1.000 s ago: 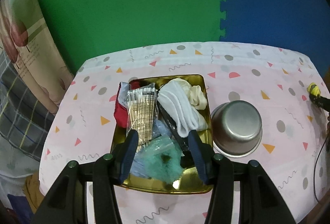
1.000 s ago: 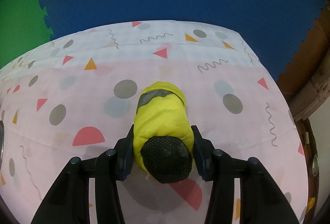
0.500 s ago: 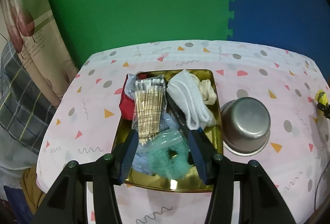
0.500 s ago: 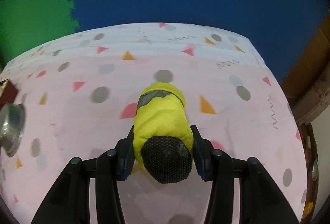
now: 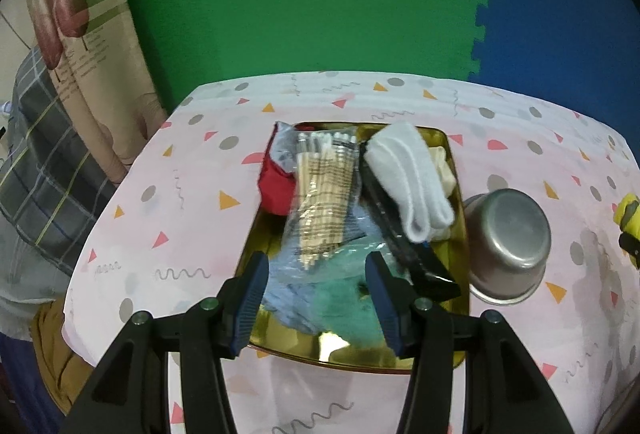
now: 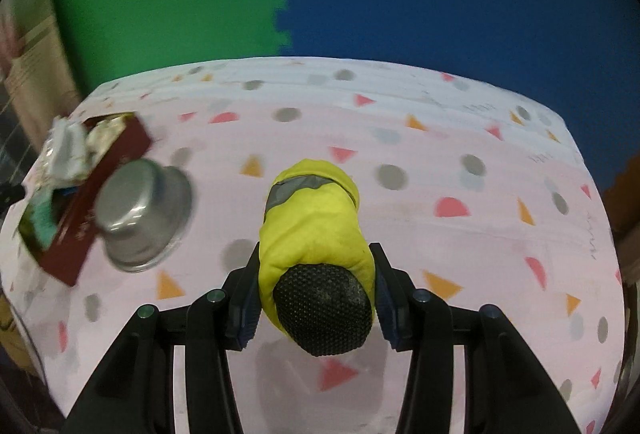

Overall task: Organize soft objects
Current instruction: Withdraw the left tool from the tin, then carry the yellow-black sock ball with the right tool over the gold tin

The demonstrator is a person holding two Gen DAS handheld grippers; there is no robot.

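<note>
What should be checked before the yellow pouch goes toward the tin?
1. Right hand-held gripper clamped on yellow pouch: ok.
2. Pouch clear of the tablecloth: cannot tell.
3. Steel bowl stands between pouch and gold tin: not ok.
4. Free room in the tin, crowded with white sock and cotton swabs: not ok.
5. Left hand-held gripper empty, above the tin: ok.
</note>
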